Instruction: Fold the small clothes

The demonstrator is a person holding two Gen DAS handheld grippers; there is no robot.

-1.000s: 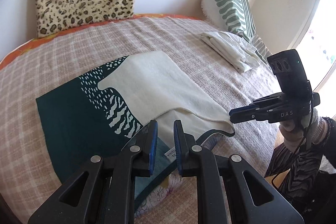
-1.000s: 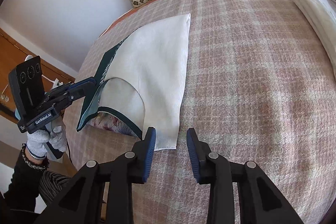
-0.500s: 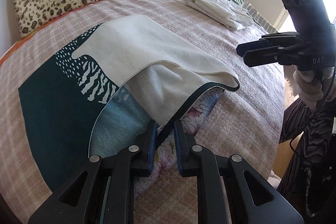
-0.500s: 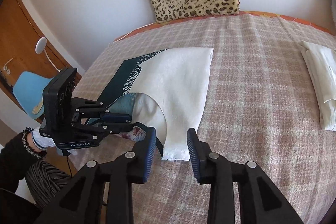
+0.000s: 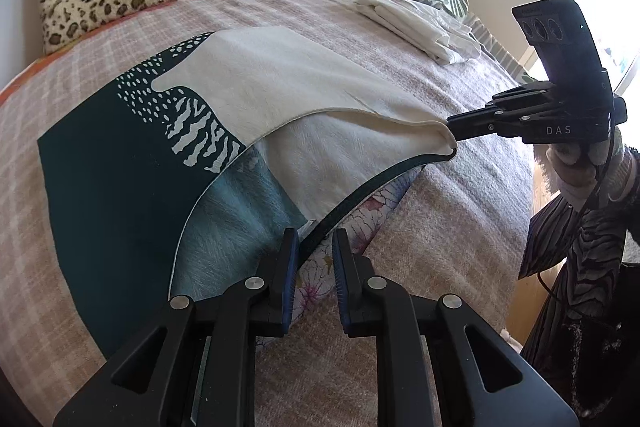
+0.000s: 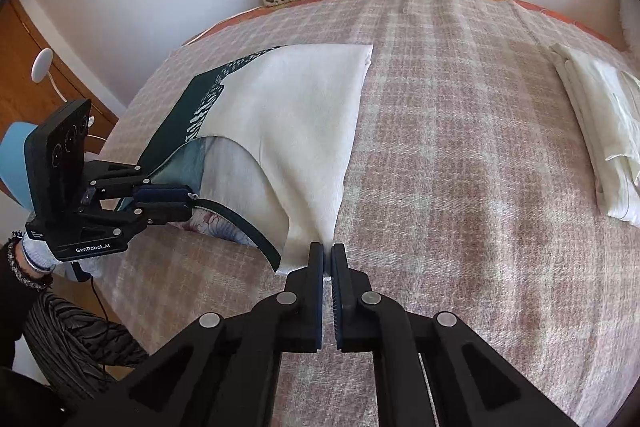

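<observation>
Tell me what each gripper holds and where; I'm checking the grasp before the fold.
The right gripper is shut on the cloth's cream corner. The left gripper straddles the cloth's dark hem with a gap showing; whether it grips cannot be told.

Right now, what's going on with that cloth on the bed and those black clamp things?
A person is folding a small cloth on the bed, with a two-finger gripper in each hand. The right gripper is pinched shut on the cloth's cream corner and lifts it. The left gripper has its fingers on either side of the dark-trimmed edge, which is raised too; whether it grips is hard to tell. A floral lining shows underneath. Folded white laundry lies further off.
</observation>
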